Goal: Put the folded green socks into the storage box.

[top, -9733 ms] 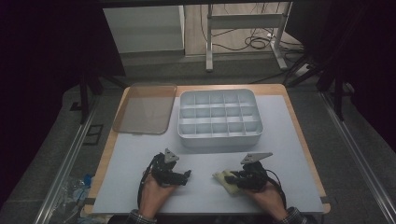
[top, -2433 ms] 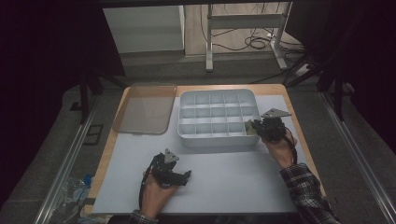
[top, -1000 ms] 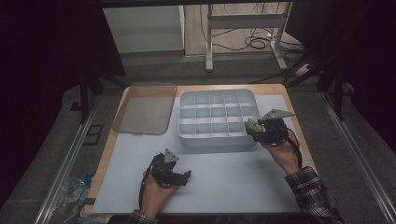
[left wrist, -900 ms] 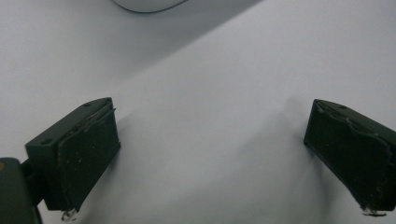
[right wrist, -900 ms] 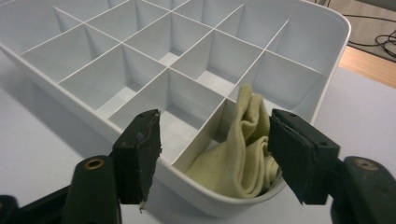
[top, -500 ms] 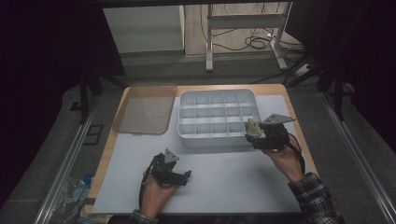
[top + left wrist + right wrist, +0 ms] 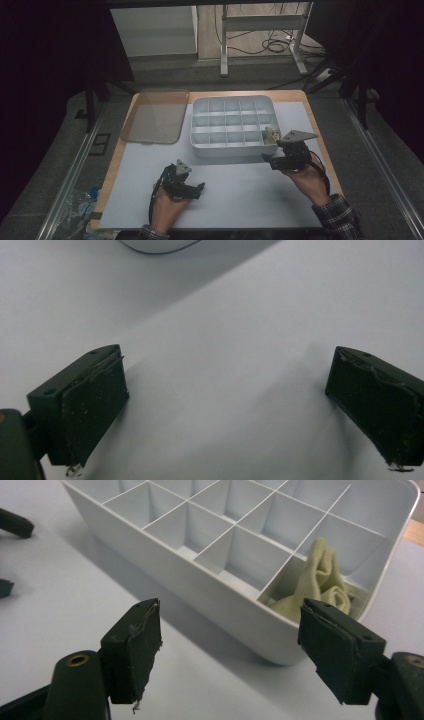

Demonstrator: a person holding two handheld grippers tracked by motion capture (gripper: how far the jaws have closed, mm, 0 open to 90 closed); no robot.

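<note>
The right gripper (image 7: 280, 161), black with a grey three-cornered plate on top, hangs just off the near right corner of the box, its jaws spread wide with nothing between them. The left gripper (image 7: 192, 189) rests low on the near left of the sheet, well apart from the box, jaws likewise wide apart and empty over bare white surface.

Under everything lies the wooden table (image 7: 306, 104), covered almost wholly by a white sheet (image 7: 240, 190). At the far middle of the sheet sits the white plastic box with many square compartments (image 7: 200, 145). To its left, at the far left, lies a flat translucent brownish lid (image 7: 152, 116), apart from the box. A crumpled pale yellow cloth (image 7: 320, 580) sits in the box's near right corner compartment, just beyond the right gripper.
</note>
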